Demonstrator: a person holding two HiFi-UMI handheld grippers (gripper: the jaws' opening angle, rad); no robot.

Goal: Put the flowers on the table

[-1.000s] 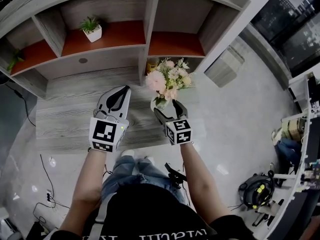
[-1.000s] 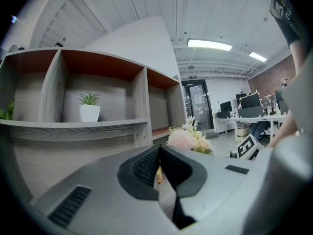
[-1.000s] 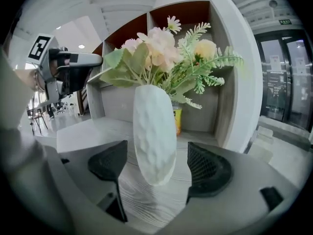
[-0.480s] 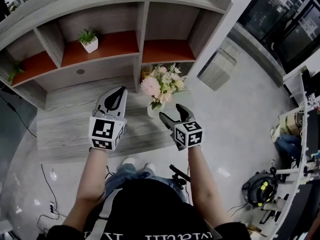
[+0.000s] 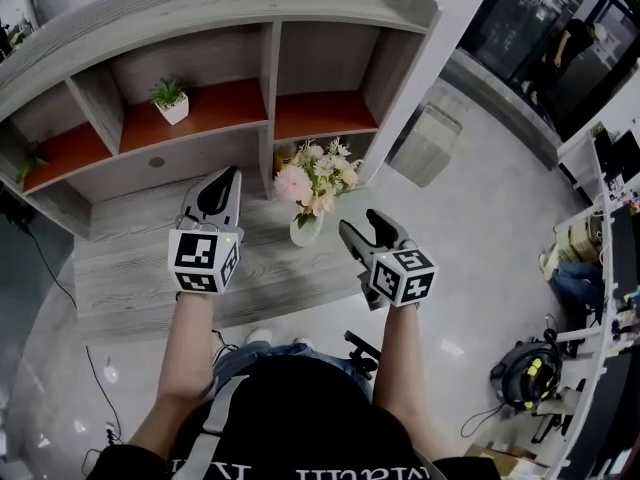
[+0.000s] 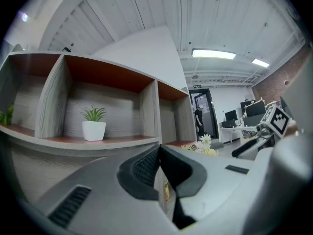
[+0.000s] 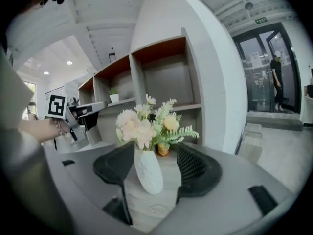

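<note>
The flowers (image 5: pixel 312 176) stand upright in a white vase (image 5: pixel 305 230) on the grey wood surface (image 5: pixel 130 273), near its back edge and just in front of the shelf (image 5: pixel 270 78). Their long axis runs straight up from the vase. The pale pink and cream blooms fan out at the top, with green sprigs leaning to the right in the right gripper view.

The right tongs (image 5: pixel 361 225) sit low over the surface, just beside the vase on its right, pointing forward and to the left at it. Their jaws are spread and are closing. The vase stands ahead of the tips, apart from both pads, and nothing is pinched between them. The left tongs (image 5: pixel 226 174) are to the left of the flowers, level and aimed at the shelf, with their jaws pressed together on nothing. Both bare forearms reach forward from the body, roughly side by side, with the vase between the two tongs.

Each tongs carries a cube with black and white square markers. White print runs across the person's black shirt (image 5: pixel 300 438) at the bottom of the head view, but I cannot read it. A green sign (image 7: pixel 260 19) hangs from the ceiling and is too small to read. A small plant (image 5: pixel 170 101) in a white pot stands in a shelf bay.
</note>
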